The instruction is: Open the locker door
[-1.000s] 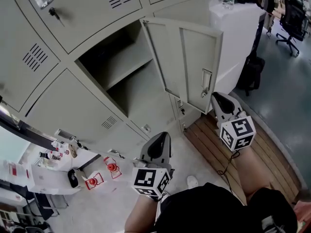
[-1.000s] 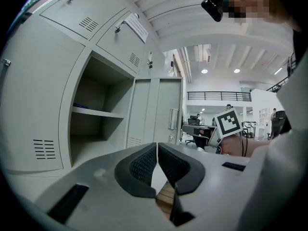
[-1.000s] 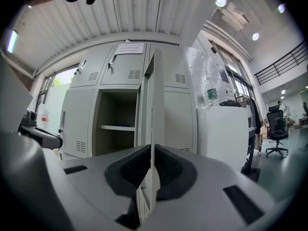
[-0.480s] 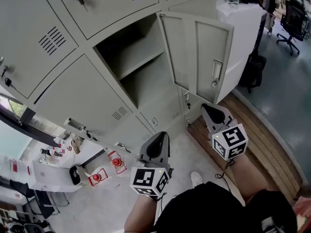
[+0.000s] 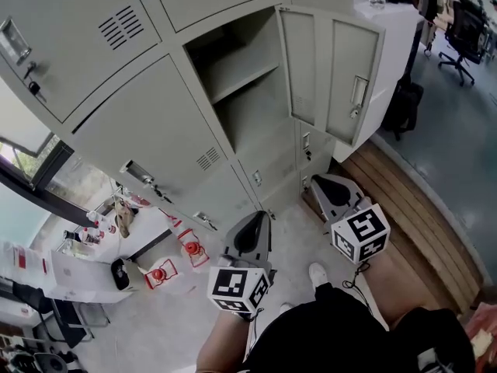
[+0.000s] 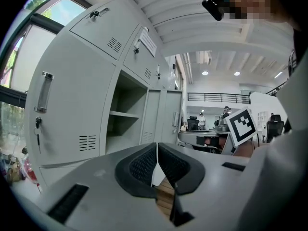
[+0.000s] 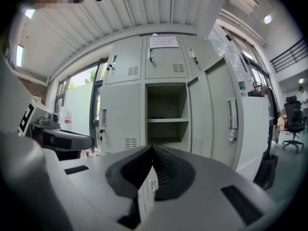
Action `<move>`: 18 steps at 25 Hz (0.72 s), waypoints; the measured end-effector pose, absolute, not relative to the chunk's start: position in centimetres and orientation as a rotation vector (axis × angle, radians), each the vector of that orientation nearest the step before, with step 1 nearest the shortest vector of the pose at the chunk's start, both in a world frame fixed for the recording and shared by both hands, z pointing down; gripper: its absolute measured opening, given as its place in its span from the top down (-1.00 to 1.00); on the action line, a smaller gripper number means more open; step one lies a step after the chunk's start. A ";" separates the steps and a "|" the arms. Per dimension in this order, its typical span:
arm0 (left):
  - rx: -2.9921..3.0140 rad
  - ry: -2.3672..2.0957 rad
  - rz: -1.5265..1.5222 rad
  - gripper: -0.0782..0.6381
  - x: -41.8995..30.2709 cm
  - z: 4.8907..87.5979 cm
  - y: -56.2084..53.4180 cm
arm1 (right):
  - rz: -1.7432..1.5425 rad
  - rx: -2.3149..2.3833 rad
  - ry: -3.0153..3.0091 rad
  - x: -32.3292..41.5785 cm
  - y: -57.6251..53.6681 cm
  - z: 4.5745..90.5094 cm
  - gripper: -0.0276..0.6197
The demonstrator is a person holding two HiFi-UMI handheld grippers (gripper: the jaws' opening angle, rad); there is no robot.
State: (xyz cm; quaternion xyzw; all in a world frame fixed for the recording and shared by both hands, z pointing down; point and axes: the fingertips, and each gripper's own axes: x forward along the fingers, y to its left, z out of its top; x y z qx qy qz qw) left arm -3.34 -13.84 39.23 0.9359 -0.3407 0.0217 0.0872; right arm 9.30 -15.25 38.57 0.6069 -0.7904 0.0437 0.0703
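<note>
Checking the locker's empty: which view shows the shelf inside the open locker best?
Right gripper view: it looks straight into the open locker, so the shelf shows full width, nothing seen on it. Head view gives it slanted from above; left gripper view only obliquely, from the side.

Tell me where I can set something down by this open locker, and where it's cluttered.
Bare: the shelf inside the open locker and the space beneath it, left of the open door; also the wooden planks below that door. Crowded: the floor by the window, around the red items.
</note>
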 end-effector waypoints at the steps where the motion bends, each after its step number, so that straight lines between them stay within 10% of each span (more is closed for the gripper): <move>1: 2.782 -1.011 0.065 0.72 -3.8 39.4 -13.6 | 0.136 1.822 -2.376 8.7 -14.9 38.7 0.75; 18: 2.762 -0.969 0.086 0.72 -8.7 41.9 -8.8 | 0.220 1.800 -2.371 2.6 -9.4 41.8 0.75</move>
